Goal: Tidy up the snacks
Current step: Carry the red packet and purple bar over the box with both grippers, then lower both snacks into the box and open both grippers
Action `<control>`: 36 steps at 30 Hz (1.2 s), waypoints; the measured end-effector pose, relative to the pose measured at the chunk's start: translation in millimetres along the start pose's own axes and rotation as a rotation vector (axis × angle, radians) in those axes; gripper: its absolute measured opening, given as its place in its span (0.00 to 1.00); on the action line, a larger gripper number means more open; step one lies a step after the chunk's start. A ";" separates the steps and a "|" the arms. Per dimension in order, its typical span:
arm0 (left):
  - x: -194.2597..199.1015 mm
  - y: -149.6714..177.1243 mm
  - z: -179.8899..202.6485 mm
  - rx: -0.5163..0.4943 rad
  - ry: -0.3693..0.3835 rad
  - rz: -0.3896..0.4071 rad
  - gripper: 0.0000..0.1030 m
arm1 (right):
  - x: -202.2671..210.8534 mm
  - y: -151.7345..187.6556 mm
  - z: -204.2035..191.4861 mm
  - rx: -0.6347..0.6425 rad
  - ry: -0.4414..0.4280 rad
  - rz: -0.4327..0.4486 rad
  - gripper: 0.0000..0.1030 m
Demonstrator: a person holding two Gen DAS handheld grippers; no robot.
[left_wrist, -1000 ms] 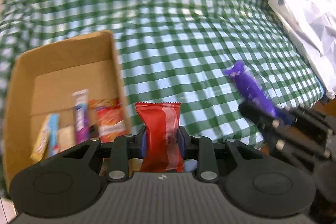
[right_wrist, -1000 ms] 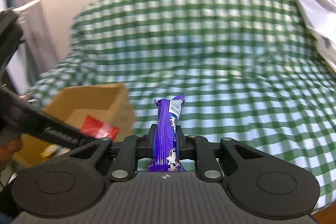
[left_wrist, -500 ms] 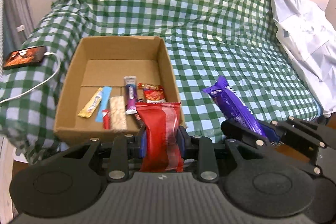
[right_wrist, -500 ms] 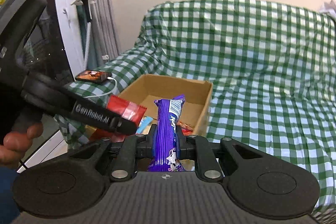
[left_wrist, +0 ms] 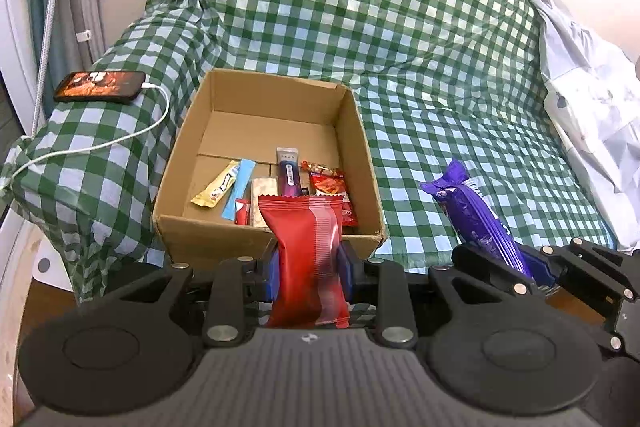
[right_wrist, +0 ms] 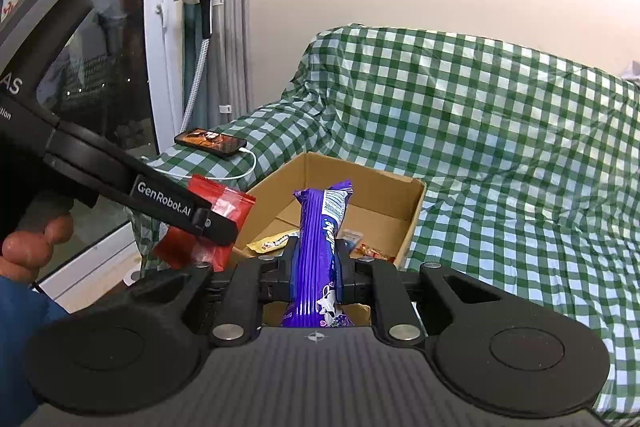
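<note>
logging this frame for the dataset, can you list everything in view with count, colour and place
cardboard box: 1, brown, open, on the checked cover
loose snacks: several, yellow, blue, purple, red and pale wrappers, on the box floor
red snack packet: 1, red, in the left gripper
purple snack bar: 1, purple, in the right gripper
checked cover: 1, green and white, over the sofa
phone: 1, dark, screen lit, on the covered armrest
charging cable: 1, white, plugged into the phone
white cloth: 1, at the sofa's right end
left gripper: 1, black, shut on the packet
right gripper: 1, black, shut on the bar
</note>
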State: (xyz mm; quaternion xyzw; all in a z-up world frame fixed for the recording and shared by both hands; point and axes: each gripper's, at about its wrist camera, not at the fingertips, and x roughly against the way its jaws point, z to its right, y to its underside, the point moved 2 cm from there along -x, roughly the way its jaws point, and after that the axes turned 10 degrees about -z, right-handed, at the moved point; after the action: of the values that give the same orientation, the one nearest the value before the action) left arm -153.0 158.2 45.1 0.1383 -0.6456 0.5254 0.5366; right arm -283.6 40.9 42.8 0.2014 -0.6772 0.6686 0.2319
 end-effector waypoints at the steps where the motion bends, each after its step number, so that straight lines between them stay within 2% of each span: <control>1: -1.3 -0.3 -1.5 0.001 0.002 -0.003 0.31 | -0.6 0.5 -0.3 -0.001 0.000 -0.006 0.16; 15: -33.2 -18.5 -24.1 0.044 -0.018 -0.061 0.31 | -40.7 -8.1 9.3 -0.012 0.001 -0.092 0.17; 23: -56.8 -52.1 -43.4 0.067 -0.047 -0.076 0.31 | -75.1 -27.3 19.1 -0.036 -0.010 -0.127 0.17; 36: -115.8 -108.9 -63.3 0.083 -0.077 -0.141 0.31 | -150.7 -57.9 44.1 -0.069 -0.028 -0.202 0.16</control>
State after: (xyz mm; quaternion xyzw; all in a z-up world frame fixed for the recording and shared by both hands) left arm 7.1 121.3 -2.4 0.2259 -0.6320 0.5070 0.5409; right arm -129.5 -10.2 1.9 0.2701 -0.6791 0.6152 0.2955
